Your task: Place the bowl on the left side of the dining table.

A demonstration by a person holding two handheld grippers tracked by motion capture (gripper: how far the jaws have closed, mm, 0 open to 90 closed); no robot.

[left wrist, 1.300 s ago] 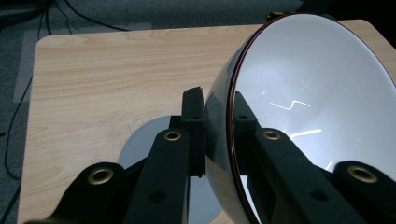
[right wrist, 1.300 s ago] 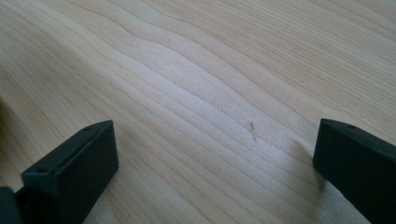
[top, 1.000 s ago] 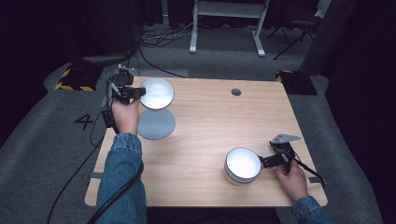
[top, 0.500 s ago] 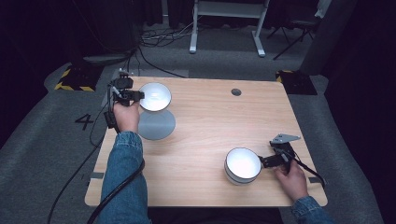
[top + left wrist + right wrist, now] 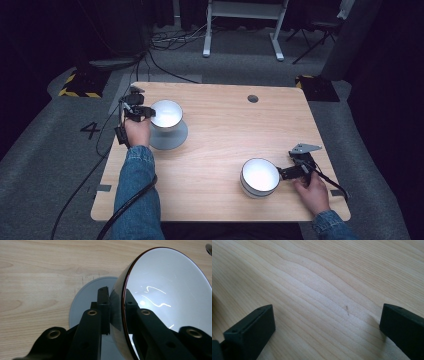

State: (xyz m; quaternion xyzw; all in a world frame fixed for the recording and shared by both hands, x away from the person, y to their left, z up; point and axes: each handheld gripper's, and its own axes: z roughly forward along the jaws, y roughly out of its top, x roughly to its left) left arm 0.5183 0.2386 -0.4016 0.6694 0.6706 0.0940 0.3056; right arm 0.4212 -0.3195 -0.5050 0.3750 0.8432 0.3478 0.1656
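1. We find the left gripper [image 5: 149, 113], left of centre in the high view, clamped on the rim of a glossy white bowl [image 5: 166, 113]; one jaw sits inside the wall, one outside.
2. The bowl [image 5: 165, 297] is thin-walled with a dark edge, tilted above a flat, matte grey round plate [image 5: 171, 139] on the pale wood-grain table [image 5: 220, 125].
3. The right gripper [image 5: 327, 325] stands wide open over bare wood, holding nothing.
4. In the high view's lower right, that gripper [image 5: 281, 173] lies just beside a second white bowl [image 5: 259, 177], resting upright.
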